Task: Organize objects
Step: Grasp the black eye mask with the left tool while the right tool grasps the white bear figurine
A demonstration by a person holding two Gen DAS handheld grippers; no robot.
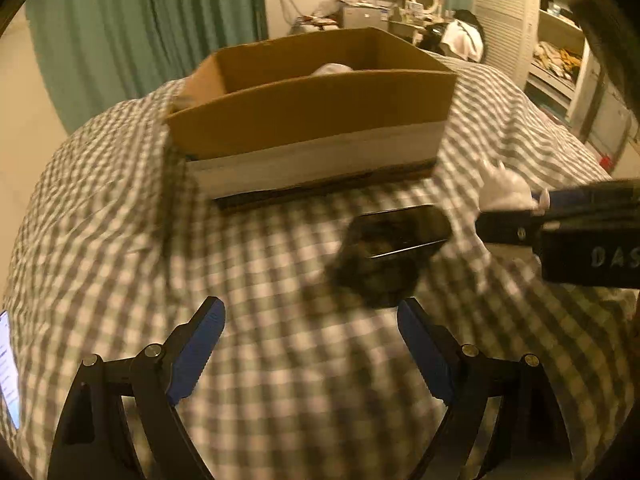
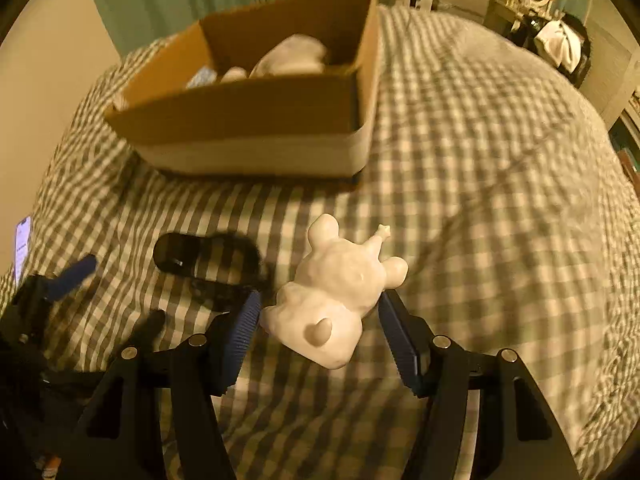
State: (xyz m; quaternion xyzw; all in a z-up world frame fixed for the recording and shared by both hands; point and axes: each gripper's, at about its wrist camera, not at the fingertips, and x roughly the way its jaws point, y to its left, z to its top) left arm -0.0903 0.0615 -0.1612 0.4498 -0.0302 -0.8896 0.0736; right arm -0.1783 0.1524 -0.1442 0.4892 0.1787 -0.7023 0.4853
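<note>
A white animal figurine (image 2: 336, 292) is held between the fingers of my right gripper (image 2: 318, 312), lifted above the checked bedspread; it also shows in the left wrist view (image 1: 504, 190). A black glossy case with a dark fuzzy item (image 1: 394, 248) lies on the bed in front of my left gripper (image 1: 310, 320), which is open and empty; the case also shows in the right wrist view (image 2: 208, 264). An open cardboard box (image 1: 312, 120) stands behind, holding white and pale things (image 2: 292, 58).
The checked bedspread (image 2: 480, 160) covers the whole bed. A lit phone (image 2: 22, 244) lies at the left edge. Green curtains (image 1: 140, 20) hang behind the box. A cluttered desk (image 1: 380, 12) and shelves (image 1: 560, 52) stand at the far right.
</note>
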